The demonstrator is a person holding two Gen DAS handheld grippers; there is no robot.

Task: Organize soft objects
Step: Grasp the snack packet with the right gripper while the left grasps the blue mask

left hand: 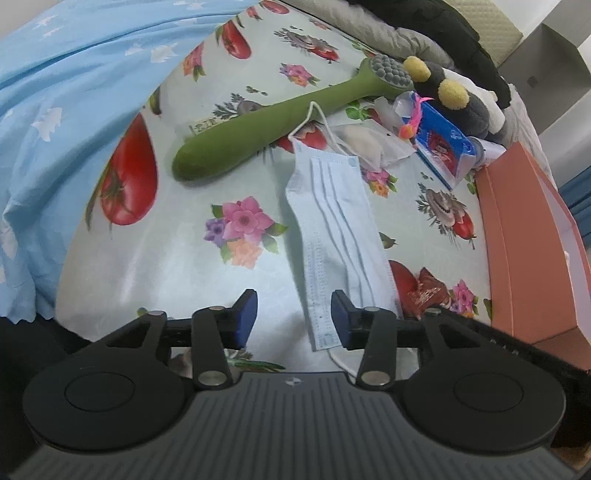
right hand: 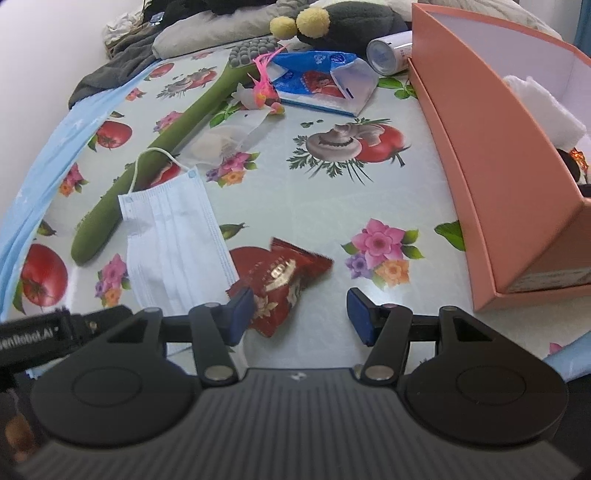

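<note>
A pale blue face mask [left hand: 338, 236] lies flat on the flowered tablecloth [left hand: 166, 258]; it also shows in the right wrist view [right hand: 177, 236]. My left gripper [left hand: 293, 319] is open, its near end of the mask lying between the fingers, closer to the right one. My right gripper [right hand: 301, 314] is open, with a red foil snack packet [right hand: 284, 280] just ahead of its left finger; the packet also shows in the left wrist view [left hand: 428, 291]. A salmon-pink open box [right hand: 491, 155] stands at the right with white soft material [right hand: 543, 107] inside.
A green massage stick [left hand: 266, 129] lies beside the mask. A blue tissue pack [right hand: 317, 81], a pink toy [right hand: 264, 94], a dark plush with yellow pom-poms [right hand: 332, 22], a can [right hand: 388, 51] and a clear wrapper [right hand: 225, 140] lie at the far side. Blue cloth [left hand: 74, 92] drapes left.
</note>
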